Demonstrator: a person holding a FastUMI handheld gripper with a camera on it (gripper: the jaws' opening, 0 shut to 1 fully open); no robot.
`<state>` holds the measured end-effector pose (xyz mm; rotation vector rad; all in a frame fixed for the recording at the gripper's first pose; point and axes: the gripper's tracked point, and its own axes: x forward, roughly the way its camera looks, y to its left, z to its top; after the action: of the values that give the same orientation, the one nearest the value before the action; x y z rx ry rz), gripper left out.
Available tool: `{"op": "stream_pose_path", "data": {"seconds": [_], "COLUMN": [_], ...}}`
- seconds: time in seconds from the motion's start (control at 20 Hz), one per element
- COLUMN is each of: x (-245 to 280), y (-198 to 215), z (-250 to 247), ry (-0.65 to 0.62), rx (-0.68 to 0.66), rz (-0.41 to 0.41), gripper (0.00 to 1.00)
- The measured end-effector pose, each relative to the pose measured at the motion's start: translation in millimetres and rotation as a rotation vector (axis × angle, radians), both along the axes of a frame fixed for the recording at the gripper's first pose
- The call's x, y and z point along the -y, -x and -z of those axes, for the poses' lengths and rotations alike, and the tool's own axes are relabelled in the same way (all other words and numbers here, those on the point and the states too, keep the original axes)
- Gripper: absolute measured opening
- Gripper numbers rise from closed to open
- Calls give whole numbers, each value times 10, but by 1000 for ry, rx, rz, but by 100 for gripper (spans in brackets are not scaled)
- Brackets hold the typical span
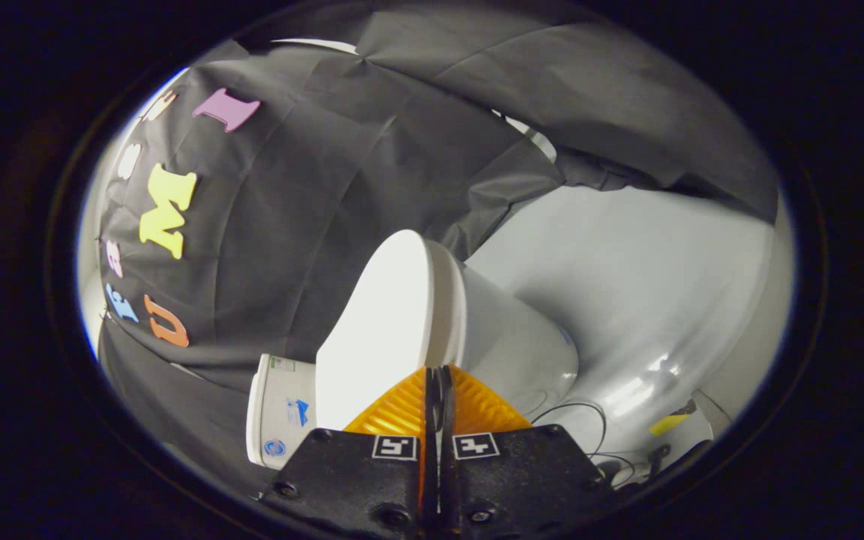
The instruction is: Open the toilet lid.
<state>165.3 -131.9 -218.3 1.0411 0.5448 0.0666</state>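
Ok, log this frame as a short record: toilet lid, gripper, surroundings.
toilet lid: closed on the bowl, its front edge just ahead of the fingertips
gripper: fingers closed together, nothing visibly held
tank: behind the lid
floor: pale, glossy, cables lying near the bowl
task: lid not yet lifted

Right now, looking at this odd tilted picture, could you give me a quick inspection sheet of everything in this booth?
Surface: pale glossy floor.
Job's things: white toilet; its toilet lid lies just ahead of the fingertips, slightly off the bowl.
Clutter: yellow tape strip on the floor.
Grippers: hand-held gripper, fingers together, tips at the lid's edge; grip cannot be told.
Cables: thin black cables beside the toilet.
Surroundings: black cloth wall; toilet tank.
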Motion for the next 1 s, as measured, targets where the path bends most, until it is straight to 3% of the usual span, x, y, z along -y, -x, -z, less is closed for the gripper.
{"op": "stream_pose_path", "data": {"seconds": [1.0], "x": [-146], "y": [118], "z": [-825], "ry": [189], "rx": [49], "rz": [80], "gripper": [4]}}
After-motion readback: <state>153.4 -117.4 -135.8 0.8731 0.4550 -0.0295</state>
